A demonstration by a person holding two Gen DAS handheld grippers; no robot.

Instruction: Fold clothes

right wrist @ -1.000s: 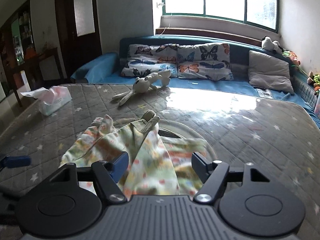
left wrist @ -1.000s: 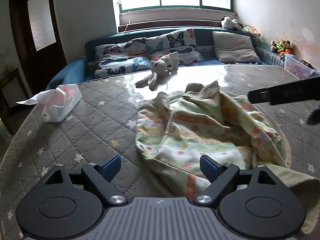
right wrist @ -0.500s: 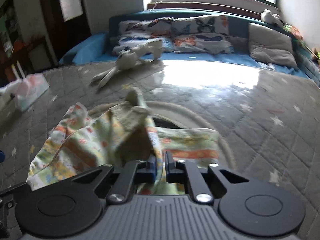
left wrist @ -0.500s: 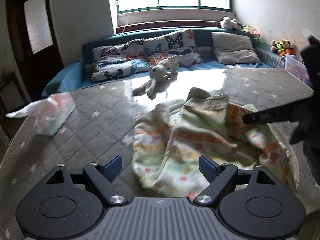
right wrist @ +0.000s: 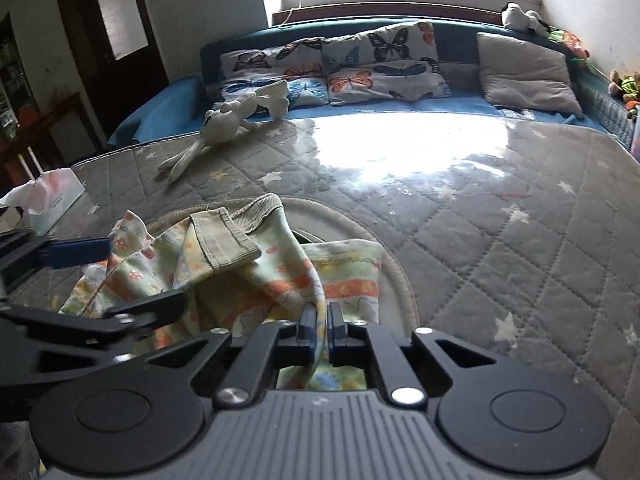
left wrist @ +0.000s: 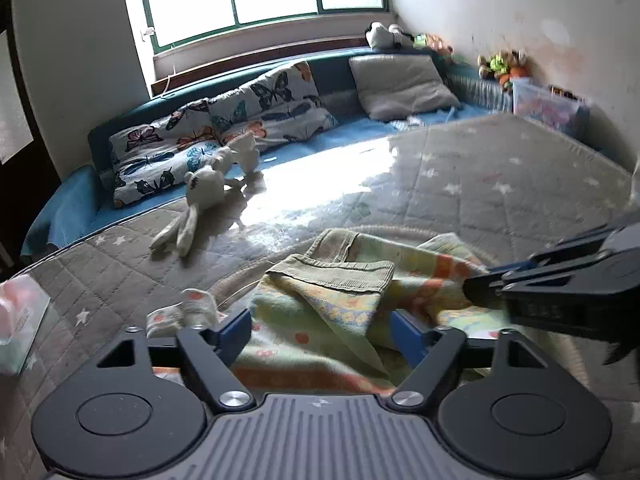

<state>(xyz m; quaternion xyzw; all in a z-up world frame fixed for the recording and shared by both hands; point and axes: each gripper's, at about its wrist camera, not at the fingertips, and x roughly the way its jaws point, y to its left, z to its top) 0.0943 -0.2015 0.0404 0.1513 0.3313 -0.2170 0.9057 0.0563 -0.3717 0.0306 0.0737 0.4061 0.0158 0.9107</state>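
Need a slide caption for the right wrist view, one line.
Right gripper shut on the pastel printed garment lying on the grey star-quilted mattress.

Pale prints on a grey starred quilt

The garment (right wrist: 256, 276) is pale green with orange stripes, small orange motifs and an olive ribbed hem; the quilt (right wrist: 500, 240) is grey, diamond-stitched, with white stars. The pillows (right wrist: 332, 64) carry orange, blue and black butterflies; the rabbit (left wrist: 204, 196) is cream; the fingers (left wrist: 234, 330) have blue pads.

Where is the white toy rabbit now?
In both views the white toy rabbit lies far left on the quilted mattress, before the butterfly pillows.
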